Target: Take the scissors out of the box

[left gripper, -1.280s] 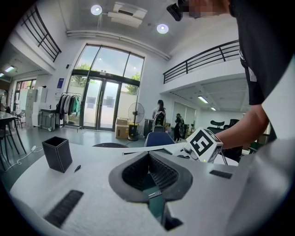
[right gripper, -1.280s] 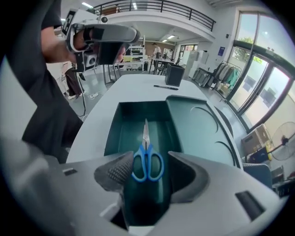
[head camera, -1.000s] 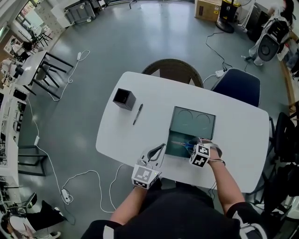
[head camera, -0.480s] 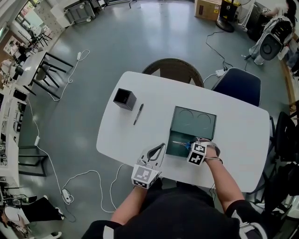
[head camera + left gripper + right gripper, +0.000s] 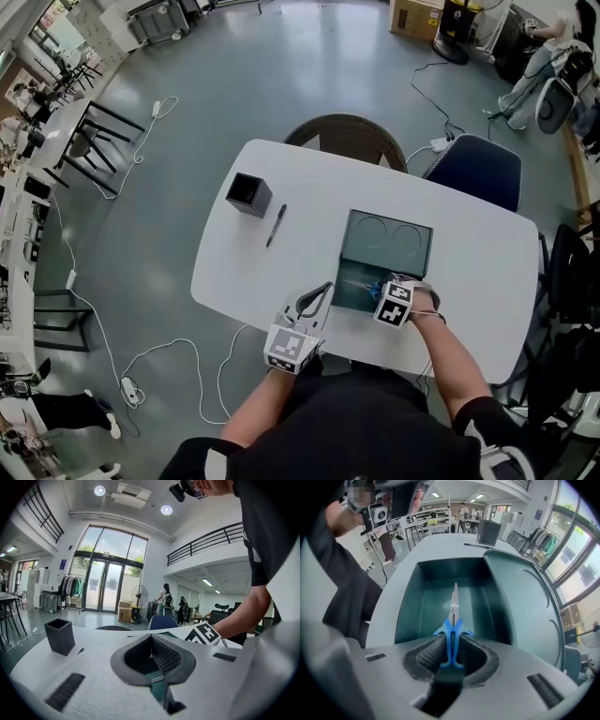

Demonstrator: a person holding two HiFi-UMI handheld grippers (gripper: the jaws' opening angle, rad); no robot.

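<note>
Scissors (image 5: 453,620) in the box (image 5: 410,606) point away from right hand-held gripper (image 5: 451,645).

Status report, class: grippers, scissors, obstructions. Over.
Right gripper jaws just closing on scissors, pads gripping blue handles. Scissors lying in box. Left gripper open, empty. Nothing in the way.

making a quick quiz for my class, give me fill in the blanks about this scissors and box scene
The right gripper grips the ___ handles of the scissors.
The scissors lie ___ the teal box.
The left gripper holds its jaws ___, with nothing between them.
A black ___ lies on the table between the black cup and the box.
Missing: blue; inside; open; pen.
The right gripper's jaws have just been closing on those handles.
</note>
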